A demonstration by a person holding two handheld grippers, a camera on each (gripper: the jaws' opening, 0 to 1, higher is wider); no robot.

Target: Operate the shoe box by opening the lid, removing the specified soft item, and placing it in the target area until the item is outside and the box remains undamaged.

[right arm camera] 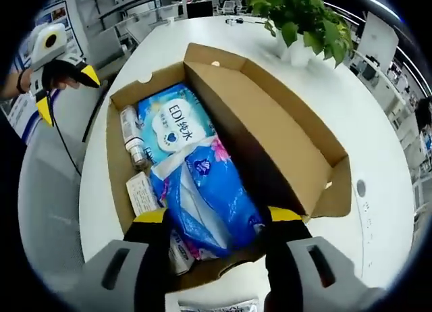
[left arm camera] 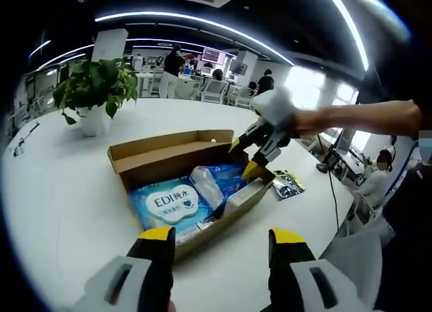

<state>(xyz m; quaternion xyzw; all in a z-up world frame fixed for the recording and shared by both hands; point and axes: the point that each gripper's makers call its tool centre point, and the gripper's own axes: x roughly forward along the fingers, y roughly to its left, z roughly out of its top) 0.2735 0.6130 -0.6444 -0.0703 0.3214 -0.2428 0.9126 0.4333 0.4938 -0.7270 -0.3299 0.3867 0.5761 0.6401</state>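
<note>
Box (right arm camera: 270, 143) sits open on the table (left arm camera: 67, 190), lid flap up, soft packs inside. My right hand-held gripper (right arm camera: 216, 221) hovers wide over the near end, straddling the blue soft pack (right arm camera: 202, 190), directly below and ahead, long axis along the box. Right is nearer; my left hand-held gripper (left arm camera: 221, 236), also wide and empty, hangs off the opposite side. Count: one box, two blue packs incl. EDI pack (right arm camera: 172, 123), one bottle (right arm camera: 133, 143), one small carton (right arm camera: 142, 194). Nothing out yet.

Bright ceiling strip lights (left arm camera: 202, 25) and window (left arm camera: 307, 86) glare; sharp centres, fisheye bending toward edges.
</note>
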